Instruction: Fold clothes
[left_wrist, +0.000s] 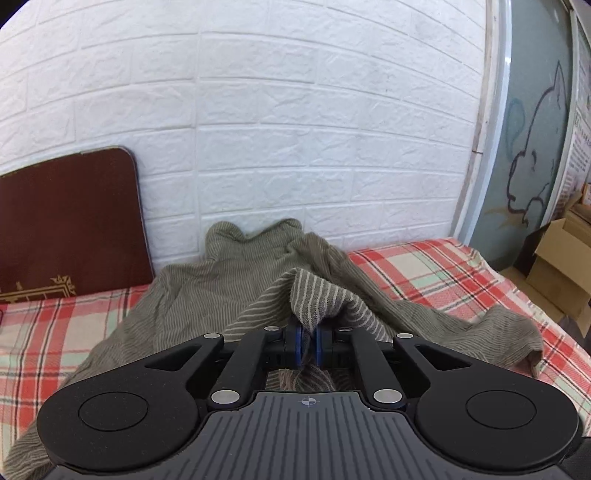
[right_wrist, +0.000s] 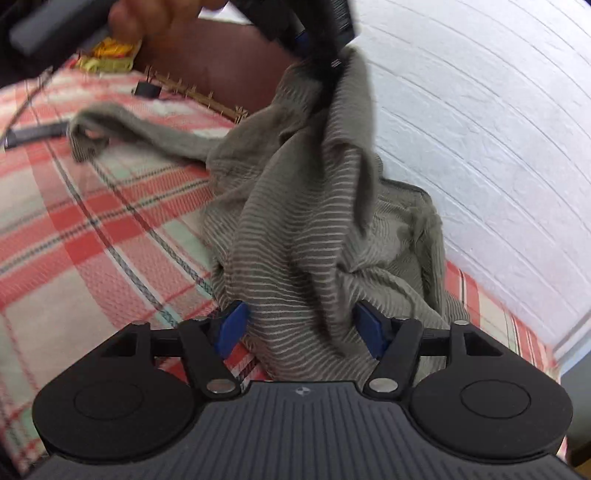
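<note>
An olive-grey striped garment (left_wrist: 229, 280) lies rumpled on a plaid bed cover (left_wrist: 443, 273), bunched against the wall. My left gripper (left_wrist: 308, 339) is shut on a fold of it, with cloth pinched between the blue pads and lifted into a peak. In the right wrist view the same left gripper (right_wrist: 325, 48) hangs at the top and holds the garment (right_wrist: 295, 229) up, with a hand (right_wrist: 155, 14) behind it. My right gripper (right_wrist: 301, 328) stands open low over the bed, with draped cloth between its pads (right_wrist: 232, 328) and not pressed by them. One sleeve (right_wrist: 110, 122) trails to the left.
A white brick-pattern wall (left_wrist: 295, 129) runs right behind the garment. A dark red board (left_wrist: 66, 221) leans on it at the left. Cardboard boxes (left_wrist: 561, 266) stand past the bed's right edge. A flat dark object (right_wrist: 37, 133) and a small black item (right_wrist: 147, 89) lie on the cover (right_wrist: 92, 229).
</note>
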